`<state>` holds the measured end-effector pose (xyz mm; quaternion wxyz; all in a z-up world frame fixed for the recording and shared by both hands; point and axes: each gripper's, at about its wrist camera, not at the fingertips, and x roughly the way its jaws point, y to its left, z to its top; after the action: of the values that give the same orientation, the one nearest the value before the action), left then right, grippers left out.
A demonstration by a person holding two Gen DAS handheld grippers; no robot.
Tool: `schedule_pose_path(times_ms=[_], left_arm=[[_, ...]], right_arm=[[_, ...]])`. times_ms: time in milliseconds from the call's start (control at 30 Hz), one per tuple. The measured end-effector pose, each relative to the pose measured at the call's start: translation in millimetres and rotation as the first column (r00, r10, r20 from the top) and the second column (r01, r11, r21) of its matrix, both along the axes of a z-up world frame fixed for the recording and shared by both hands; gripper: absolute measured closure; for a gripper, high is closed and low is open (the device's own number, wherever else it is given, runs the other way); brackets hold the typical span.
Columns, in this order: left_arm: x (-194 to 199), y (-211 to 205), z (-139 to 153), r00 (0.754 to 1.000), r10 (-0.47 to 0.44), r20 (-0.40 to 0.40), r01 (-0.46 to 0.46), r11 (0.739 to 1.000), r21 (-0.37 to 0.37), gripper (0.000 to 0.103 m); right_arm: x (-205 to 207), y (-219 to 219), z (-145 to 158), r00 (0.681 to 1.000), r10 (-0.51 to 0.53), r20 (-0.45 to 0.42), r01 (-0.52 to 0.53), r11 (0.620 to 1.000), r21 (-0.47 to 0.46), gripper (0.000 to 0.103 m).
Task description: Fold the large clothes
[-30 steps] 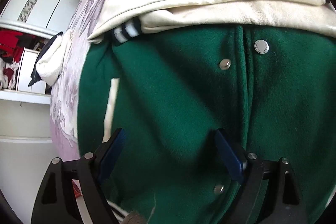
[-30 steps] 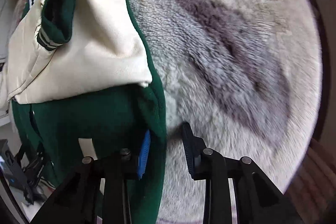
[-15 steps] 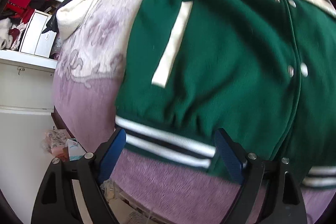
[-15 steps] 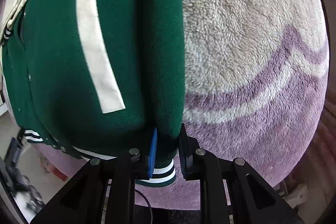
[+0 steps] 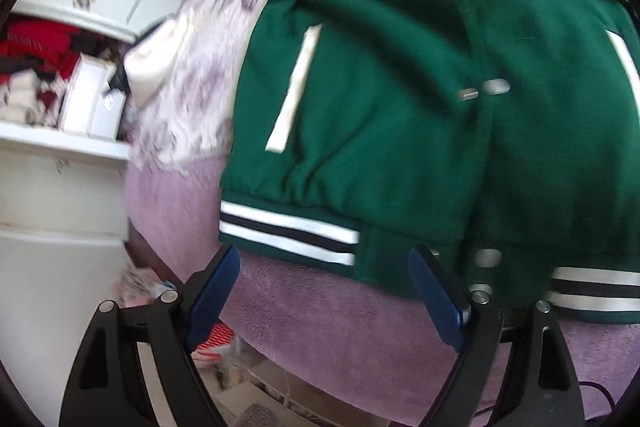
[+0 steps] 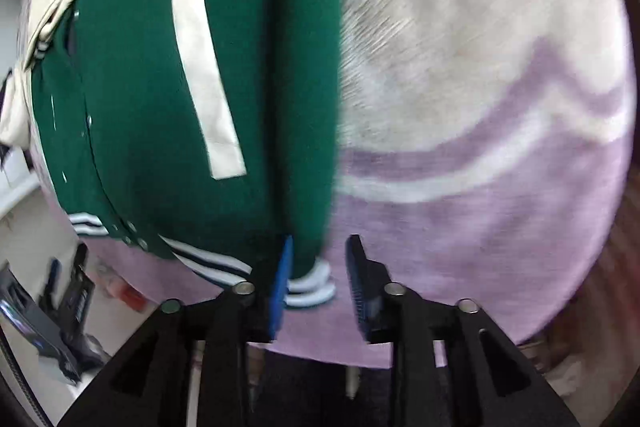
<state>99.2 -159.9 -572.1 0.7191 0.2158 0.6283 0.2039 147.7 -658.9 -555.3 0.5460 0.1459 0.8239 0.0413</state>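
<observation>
- We see a bed under a plush lilac-and-cream blanket (image 6: 500, 107), with white shelves (image 5: 60, 143) to its left.
- The green varsity jacket (image 5: 400, 107) lies on it, sleeves cream, striped hem nearest us (snaps blurred).
- Our left tool (image 5: 326, 291) stays spread, off the hem.
- Our right tool (image 6: 318, 283), clamped on the hem half a second ago, now stands parted around it.

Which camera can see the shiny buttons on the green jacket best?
The left wrist view. The green jacket faces it, and its snap buttons run down the middle, though blurred. The right wrist view sees the jacket from its side edge; there the buttons are only tiny dots near the striped hem.
</observation>
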Motion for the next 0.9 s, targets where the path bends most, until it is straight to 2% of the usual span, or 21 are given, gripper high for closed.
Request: schedule_pose_path(times_ms=[67,133,233,267,333,433,467,533,600,667,767,833,900], left_arm=[[-1,-41,4,0.999,-0.041,0.001,0.04,0.999,0.015,0.016],[-4,-86,5,0.996,-0.09,-0.005,0.09,0.996,0.022,0.016],[-15,-160,-5,0.979,-0.2,-0.025,0.201,0.978,0.046,0.016],[-18,-181,-10,0.969,-0.244,-0.026,0.245,0.966,0.075,0.016],[-33,-230,-33,0.932,-0.358,-0.053,0.362,0.922,0.139,0.016],[-48,-270,-73,0.897,-0.426,-0.116,0.44,0.885,0.153,0.016],[-51,-277,-87,0.89,-0.435,-0.141,0.454,0.874,0.172,0.016],[-52,-280,-108,0.89,-0.426,-0.16,0.453,0.864,0.22,0.016],[-47,-277,-117,0.901,-0.398,-0.171,0.43,0.871,0.238,0.015],[-44,-277,-113,0.918,-0.357,-0.172,0.39,0.89,0.236,0.018],[-55,-290,-95,0.904,-0.404,-0.141,0.425,0.889,0.173,0.017],[-56,-296,-97,0.891,-0.43,-0.145,0.452,0.87,0.198,0.017],[-46,-283,-115,0.907,-0.376,-0.191,0.413,0.882,0.227,0.017]], right_arm=[[4,-26,28,0.993,0.096,0.074,-0.089,0.993,-0.083,0.029],[5,-51,50,0.977,0.177,0.121,-0.154,0.972,-0.175,0.028],[8,-82,76,0.963,0.22,0.157,-0.169,0.944,-0.284,0.028],[7,-101,84,0.961,0.219,0.168,-0.161,0.939,-0.305,0.028],[0,-131,90,0.963,0.202,0.181,-0.135,0.936,-0.326,0.028],[-16,-149,85,0.97,0.152,0.189,-0.078,0.932,-0.354,0.028],[-21,-153,82,0.973,0.132,0.188,-0.057,0.932,-0.358,0.028],[-22,-170,71,0.979,0.078,0.189,-0.007,0.937,-0.348,0.028],[-11,-182,63,0.98,0.047,0.194,0.022,0.94,-0.34,0.028],[0,-194,63,0.98,0.02,0.2,0.047,0.944,-0.327,0.028],[12,-196,56,0.976,0.012,0.216,0.057,0.95,-0.308,0.028],[11,-189,43,0.975,0.014,0.224,0.056,0.95,-0.306,0.028],[16,-184,43,0.975,0.014,0.224,0.054,0.954,-0.295,0.028]])
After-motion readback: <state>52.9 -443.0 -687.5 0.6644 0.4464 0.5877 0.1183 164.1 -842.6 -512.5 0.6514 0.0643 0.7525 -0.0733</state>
